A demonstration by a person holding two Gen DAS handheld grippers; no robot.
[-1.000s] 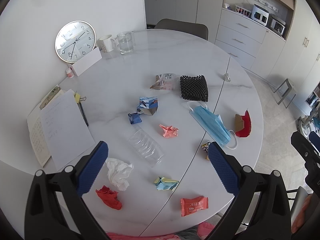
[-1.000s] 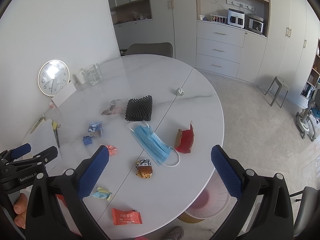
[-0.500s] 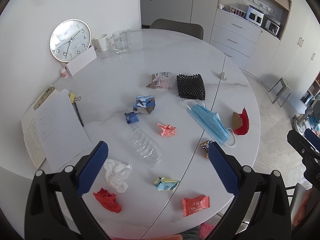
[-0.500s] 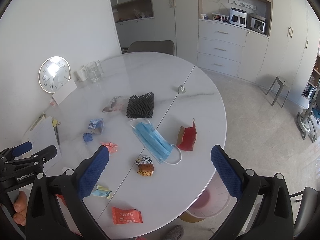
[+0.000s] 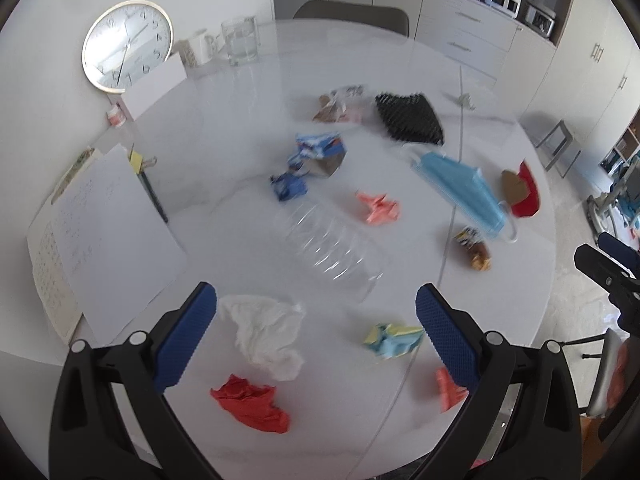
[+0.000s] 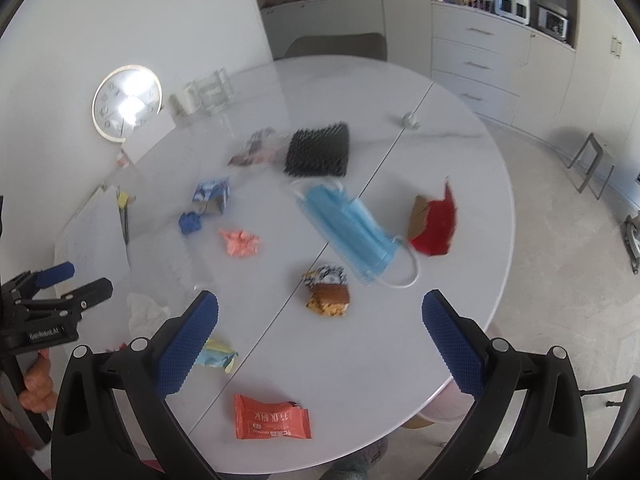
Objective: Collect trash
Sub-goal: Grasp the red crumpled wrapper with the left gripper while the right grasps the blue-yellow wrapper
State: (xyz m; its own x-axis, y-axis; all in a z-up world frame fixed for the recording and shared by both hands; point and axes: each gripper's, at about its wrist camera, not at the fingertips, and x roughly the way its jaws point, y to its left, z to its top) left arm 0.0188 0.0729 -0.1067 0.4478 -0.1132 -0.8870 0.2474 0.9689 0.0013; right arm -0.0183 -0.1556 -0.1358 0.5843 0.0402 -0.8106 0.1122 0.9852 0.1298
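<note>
The left gripper [image 5: 316, 316] hangs above the near edge of the round white table [image 5: 224, 92], its jaws spread wide and holding nothing. Between its blue pads [image 5: 186, 340], low in the left wrist frame, lie a crumpled white tissue [image 5: 266, 334], a red paper wad [image 5: 252, 402] below it, and a yellow-and-blue wrapper [image 5: 394, 338] to the right. Just above these, at centre frame, a clear plastic bottle [image 5: 332, 246] lies on its side.

The right gripper [image 6: 320, 324] also has its jaws spread and empty. At the bottom of its view sits an orange snack packet [image 6: 272, 418]; above, near centre, a brown-and-white candy wrapper [image 6: 326, 294], and a blue face mask [image 6: 350, 232] touching a black mesh pad [image 6: 318, 154]. A red torn carton piece [image 6: 434, 222] lies to the right of the mask.

A wall clock [image 5: 127, 45] stands at the upper left.
</note>
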